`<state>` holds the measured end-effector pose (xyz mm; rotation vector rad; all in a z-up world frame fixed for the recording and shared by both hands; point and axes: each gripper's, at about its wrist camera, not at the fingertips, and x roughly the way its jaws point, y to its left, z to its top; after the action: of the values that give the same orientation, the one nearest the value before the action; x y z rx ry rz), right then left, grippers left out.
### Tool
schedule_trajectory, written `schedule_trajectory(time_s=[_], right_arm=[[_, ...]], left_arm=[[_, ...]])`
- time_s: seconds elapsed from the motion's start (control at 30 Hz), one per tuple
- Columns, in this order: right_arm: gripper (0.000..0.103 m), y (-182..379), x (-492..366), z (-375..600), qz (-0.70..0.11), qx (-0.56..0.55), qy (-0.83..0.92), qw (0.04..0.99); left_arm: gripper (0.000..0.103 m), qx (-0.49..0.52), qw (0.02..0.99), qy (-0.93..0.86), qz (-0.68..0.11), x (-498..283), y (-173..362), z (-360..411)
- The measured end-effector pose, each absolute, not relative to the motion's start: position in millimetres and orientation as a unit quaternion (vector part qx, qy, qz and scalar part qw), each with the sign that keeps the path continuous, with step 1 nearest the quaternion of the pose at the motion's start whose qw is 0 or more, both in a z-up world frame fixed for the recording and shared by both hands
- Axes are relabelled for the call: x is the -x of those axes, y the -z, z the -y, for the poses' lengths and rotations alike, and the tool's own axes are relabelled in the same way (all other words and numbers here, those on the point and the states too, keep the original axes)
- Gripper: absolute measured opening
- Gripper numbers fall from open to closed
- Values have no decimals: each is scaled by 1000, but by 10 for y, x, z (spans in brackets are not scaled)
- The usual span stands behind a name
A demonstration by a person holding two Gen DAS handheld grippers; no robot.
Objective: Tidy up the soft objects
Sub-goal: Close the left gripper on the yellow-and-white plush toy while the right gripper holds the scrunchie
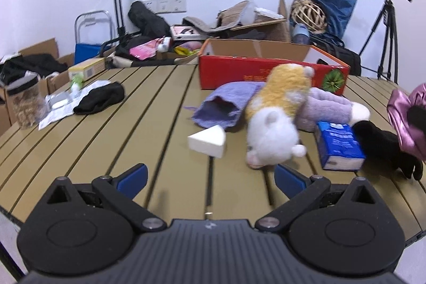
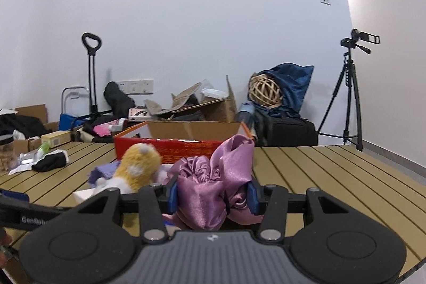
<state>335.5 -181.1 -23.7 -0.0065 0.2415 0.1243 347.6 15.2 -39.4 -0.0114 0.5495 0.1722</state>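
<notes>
My right gripper (image 2: 213, 194) is shut on a bunched pink satin cloth (image 2: 213, 177), held above the slatted table (image 2: 332, 172); the same cloth (image 1: 404, 113) shows at the right edge of the left wrist view. My left gripper (image 1: 210, 178) hangs open and empty over the table's near side. Ahead of it lie a yellow-and-white plush toy (image 1: 274, 119), a purple knitted pouch (image 1: 226, 105), a lilac fuzzy slipper (image 1: 330, 108), a black glove (image 1: 388, 148) and a black cloth (image 1: 101, 97). An open red cardboard box (image 1: 266, 71) stands behind them.
A white foam wedge (image 1: 207, 141) and a blue tissue pack (image 1: 339, 145) lie near the plush. A jar (image 1: 25, 105) and papers (image 1: 64, 103) sit at the table's left. Clutter, cartons and a camera tripod (image 2: 348, 92) line the wall.
</notes>
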Motion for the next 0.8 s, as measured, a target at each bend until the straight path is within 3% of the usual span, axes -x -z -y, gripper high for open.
schedule_trajectory(time_s=[0.8], right_arm=[[47, 249, -3522, 2540, -135, -62, -15, 989]], left_arm=[[103, -44, 934, -86, -343, -4571, 431, 374]])
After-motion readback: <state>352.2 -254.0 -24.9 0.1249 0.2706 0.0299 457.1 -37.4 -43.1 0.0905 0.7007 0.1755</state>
